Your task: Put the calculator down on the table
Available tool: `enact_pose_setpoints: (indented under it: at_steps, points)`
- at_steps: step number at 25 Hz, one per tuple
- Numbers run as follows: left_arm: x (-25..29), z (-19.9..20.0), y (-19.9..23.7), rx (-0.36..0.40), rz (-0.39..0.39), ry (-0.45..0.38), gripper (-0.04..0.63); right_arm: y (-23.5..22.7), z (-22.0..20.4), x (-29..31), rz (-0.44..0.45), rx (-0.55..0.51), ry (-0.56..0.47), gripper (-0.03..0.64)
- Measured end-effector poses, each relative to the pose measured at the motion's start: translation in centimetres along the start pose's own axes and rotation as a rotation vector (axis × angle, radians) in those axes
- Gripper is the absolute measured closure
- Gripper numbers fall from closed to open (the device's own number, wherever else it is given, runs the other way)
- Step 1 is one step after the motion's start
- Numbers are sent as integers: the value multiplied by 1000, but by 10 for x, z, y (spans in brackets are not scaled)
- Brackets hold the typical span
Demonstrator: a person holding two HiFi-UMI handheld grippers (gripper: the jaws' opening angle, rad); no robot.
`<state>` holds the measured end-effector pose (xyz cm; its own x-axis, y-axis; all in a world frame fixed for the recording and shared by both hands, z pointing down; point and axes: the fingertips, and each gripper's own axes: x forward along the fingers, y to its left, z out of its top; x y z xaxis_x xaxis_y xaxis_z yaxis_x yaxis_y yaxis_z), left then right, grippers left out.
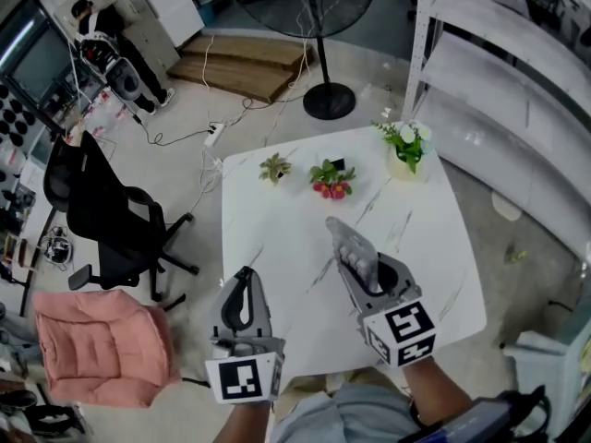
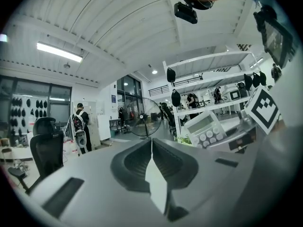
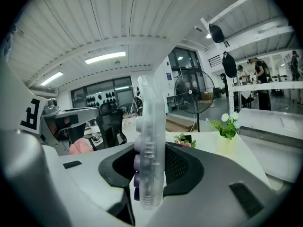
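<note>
In the head view a white calculator [image 1: 352, 250] with round keys is held above the middle of the white table [image 1: 277, 238]. My right gripper [image 1: 360, 270] is shut on its near end. Along the jaws in the right gripper view the calculator [image 3: 150, 145] stands on edge, pinched in my right gripper [image 3: 151, 160]. My left gripper [image 1: 244, 277] hovers over the table's near left part, shut with nothing in it. In the left gripper view the left gripper [image 2: 152, 143] shows its jaws meeting, and the calculator [image 2: 204, 130] appears off to the right.
Three small plants stand at the table's far side: a green one [image 1: 274, 167], red flowers [image 1: 331, 179] and white flowers in a pot [image 1: 406, 146]. A black office chair [image 1: 111, 220] and a pink seat [image 1: 102, 344] stand left; a fan [image 1: 319, 26] and white shelving [image 1: 499, 90] beyond.
</note>
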<state>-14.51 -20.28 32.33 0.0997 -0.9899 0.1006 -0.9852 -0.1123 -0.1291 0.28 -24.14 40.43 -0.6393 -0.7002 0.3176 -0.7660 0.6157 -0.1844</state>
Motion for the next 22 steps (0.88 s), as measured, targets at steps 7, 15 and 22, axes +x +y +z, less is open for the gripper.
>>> enact_pose_setpoints:
  at_steps: [7,15,22]
  points:
    - [4,-27,1,-24,-10,56,583,3,-41,8,-7,32,88,471]
    - [12,-66,0,-53,-41,149,581,4,-94,18,-16,83,202,471]
    - [26,-91,-5,-66,-74,201,582,6,-138,23,-21,135,302,470]
